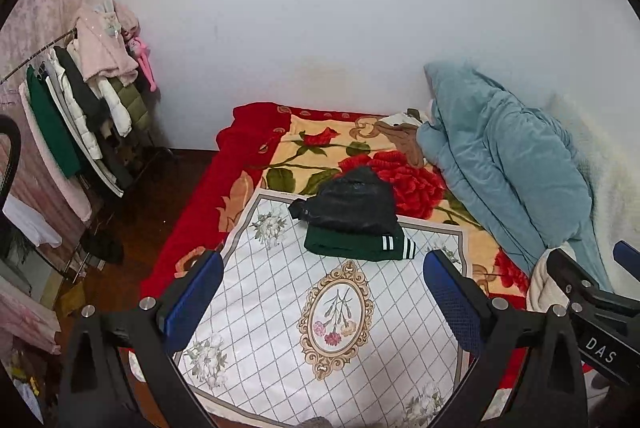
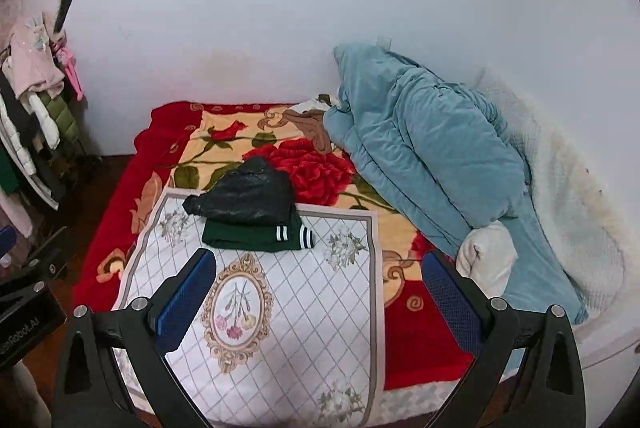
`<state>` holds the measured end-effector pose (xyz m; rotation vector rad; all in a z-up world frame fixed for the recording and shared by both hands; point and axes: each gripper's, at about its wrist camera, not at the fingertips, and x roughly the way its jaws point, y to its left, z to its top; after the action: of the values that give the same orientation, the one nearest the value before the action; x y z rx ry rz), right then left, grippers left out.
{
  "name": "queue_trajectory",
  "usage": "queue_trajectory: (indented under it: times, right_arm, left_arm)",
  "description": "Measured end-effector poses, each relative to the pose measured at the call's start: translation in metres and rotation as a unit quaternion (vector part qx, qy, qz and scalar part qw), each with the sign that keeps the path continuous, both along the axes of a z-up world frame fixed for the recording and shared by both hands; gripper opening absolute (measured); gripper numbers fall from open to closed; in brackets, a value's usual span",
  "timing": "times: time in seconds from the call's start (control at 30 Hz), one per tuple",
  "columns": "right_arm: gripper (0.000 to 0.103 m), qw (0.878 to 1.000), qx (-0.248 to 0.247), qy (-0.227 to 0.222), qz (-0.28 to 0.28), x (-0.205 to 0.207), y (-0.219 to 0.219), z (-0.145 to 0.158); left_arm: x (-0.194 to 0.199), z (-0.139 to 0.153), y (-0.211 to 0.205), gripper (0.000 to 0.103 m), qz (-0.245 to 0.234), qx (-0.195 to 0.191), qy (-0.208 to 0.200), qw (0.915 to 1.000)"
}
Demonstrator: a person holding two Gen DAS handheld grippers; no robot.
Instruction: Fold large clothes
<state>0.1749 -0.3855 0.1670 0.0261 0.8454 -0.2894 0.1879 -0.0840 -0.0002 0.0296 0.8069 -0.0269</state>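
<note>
- The left gripper (image 1: 323,302) is wide open and holds nothing; it hangs above the white patterned mat (image 1: 280,308).
- The right gripper (image 2: 320,302) is also wide open and empty.
- 2 folded clothes lie at the far end of the mat: a black jacket (image 2: 246,196) on a green garment (image 2: 256,236).
- A blue quilt (image 2: 420,148) is beside them on the red flower blanket (image 2: 312,168).

Rumpled blue quilt (image 2: 424,152) beside white wall (image 2: 280,8), clothes rack (image 1: 80,108).
</note>
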Motion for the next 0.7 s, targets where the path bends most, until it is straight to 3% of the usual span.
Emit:
queue_trajectory:
  times: [0.7]
  right_arm:
    - [0.103, 0.999, -0.020, -0.023, 0.015, -0.021, 0.007, 0.034]
  left_arm:
    - [-0.020, 0.022, 0.007, 0.102, 0.008, 0.007, -0.019, 0.9998]
